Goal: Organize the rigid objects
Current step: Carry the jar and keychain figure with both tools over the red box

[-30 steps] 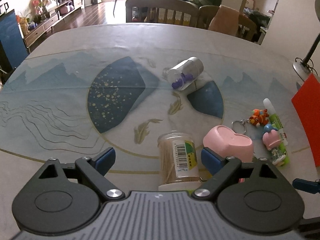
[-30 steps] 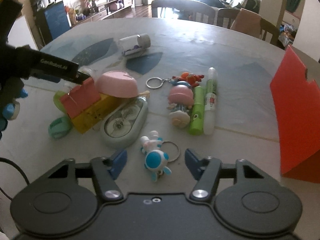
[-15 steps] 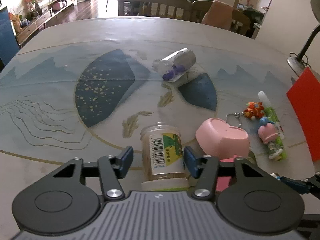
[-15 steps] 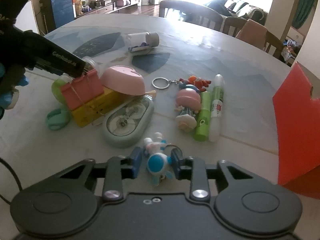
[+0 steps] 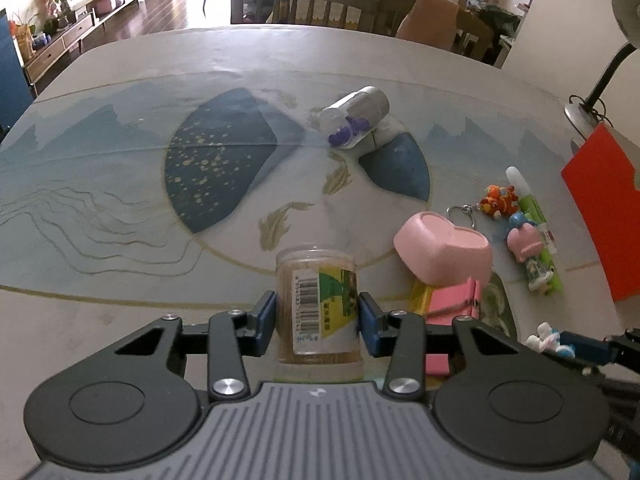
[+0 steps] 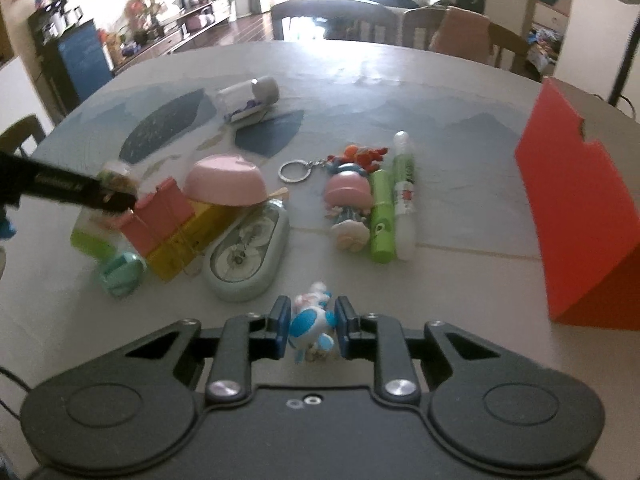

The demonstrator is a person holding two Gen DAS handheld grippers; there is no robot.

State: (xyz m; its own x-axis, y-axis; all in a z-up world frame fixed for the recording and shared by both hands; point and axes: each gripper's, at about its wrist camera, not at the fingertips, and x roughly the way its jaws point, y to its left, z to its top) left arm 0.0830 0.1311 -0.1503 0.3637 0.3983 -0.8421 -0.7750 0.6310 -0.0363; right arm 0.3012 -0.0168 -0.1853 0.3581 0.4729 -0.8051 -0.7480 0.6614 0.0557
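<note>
My left gripper (image 5: 318, 318) is shut on a clear toothpick jar (image 5: 318, 300) with a barcode label, which stands upright on the table. My right gripper (image 6: 311, 326) is shut on a small blue and white figurine keychain (image 6: 311, 322) at the table's near edge; it also shows in the left wrist view (image 5: 548, 338). A pink heart-shaped box (image 5: 444, 250) lies just right of the jar, on pink and yellow blocks (image 6: 172, 220).
A clear bottle with purple bits (image 5: 354, 122) lies on its side farther back. A pink doll (image 6: 348, 208), green tubes (image 6: 380, 216), an orange keychain (image 6: 360, 156), a grey tape dispenser (image 6: 248, 256) and a teal clip (image 6: 120, 276) crowd the middle. A red box (image 6: 580, 236) stands at right.
Both grippers have closed: the left onto the toothpick jar, the right onto the blue figurine keychain. Both have moved in slightly toward their objects.
</note>
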